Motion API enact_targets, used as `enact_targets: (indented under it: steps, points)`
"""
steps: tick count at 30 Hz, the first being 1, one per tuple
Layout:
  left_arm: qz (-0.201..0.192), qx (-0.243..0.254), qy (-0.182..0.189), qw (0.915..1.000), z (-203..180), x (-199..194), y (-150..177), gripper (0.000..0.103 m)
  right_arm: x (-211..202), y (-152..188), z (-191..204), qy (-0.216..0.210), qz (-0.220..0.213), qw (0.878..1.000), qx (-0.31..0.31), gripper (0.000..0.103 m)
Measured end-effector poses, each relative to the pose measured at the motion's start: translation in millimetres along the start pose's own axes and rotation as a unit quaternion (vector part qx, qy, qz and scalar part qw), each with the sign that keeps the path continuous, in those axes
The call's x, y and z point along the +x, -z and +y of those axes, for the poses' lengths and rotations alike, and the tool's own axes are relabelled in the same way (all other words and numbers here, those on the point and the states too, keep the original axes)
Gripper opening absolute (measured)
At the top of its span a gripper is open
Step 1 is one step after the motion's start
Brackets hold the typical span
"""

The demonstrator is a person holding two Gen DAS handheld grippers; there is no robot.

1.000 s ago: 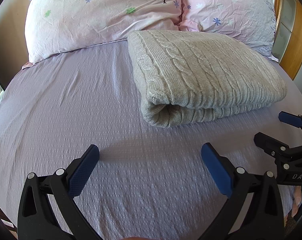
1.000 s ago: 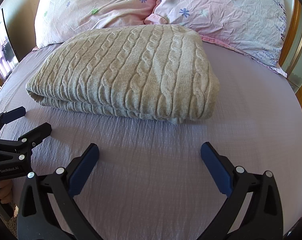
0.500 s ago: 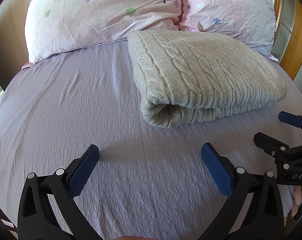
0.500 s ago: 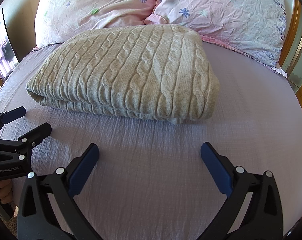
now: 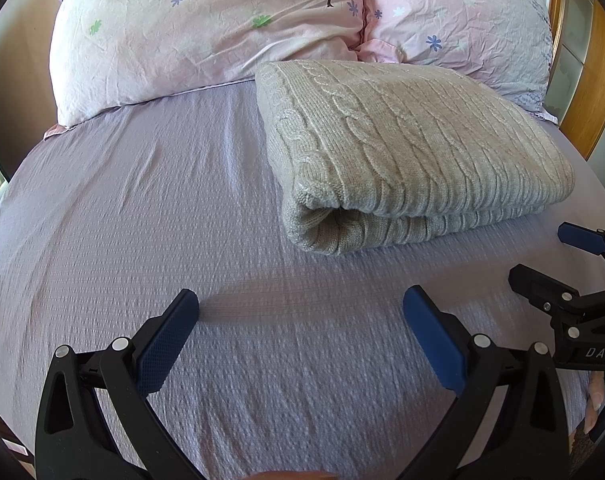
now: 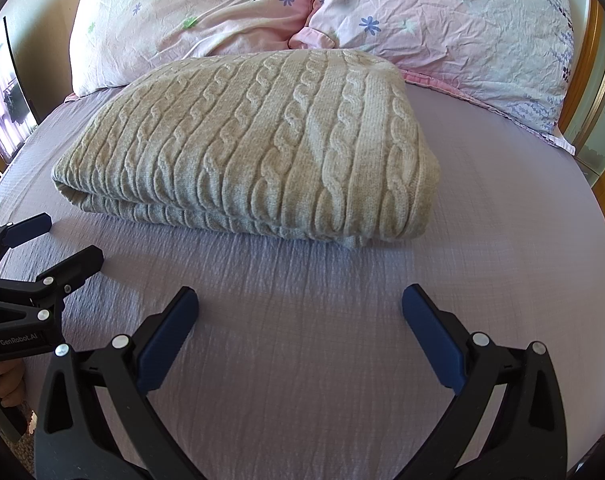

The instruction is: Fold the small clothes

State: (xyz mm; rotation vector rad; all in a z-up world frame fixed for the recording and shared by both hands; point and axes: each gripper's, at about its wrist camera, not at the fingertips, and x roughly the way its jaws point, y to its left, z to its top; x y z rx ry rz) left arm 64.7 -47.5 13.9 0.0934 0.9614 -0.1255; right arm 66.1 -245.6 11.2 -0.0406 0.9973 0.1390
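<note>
Bed (image 5: 142, 220), lilac sheet. Two pink pillows (image 5: 206, 28) at head. Folded grey cable-knit sweater (image 5: 402, 152) lies flat just before them. Left gripper (image 5: 300, 324) and right gripper (image 6: 300, 322) both spread wide, empty, near sweater's front edge.

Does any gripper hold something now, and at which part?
Nothing is held. The left gripper and right gripper are open above the sheet, apart from the folded sweater.

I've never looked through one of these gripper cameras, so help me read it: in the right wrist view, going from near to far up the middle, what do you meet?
The right gripper, open → bare lilac bedsheet → folded cable-knit sweater → two floral pillows side by side at the head of the bed.
</note>
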Motion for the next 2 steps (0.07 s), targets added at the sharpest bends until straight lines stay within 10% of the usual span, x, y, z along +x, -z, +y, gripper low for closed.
enact_targets:
  steps: [2]
  points:
    - [0.000, 0.000, 0.000, 1.0000, 0.0, 0.0, 0.0, 0.102, 0.0, 0.0, 0.0, 0.000, 0.000, 1.000, 0.000, 0.101]
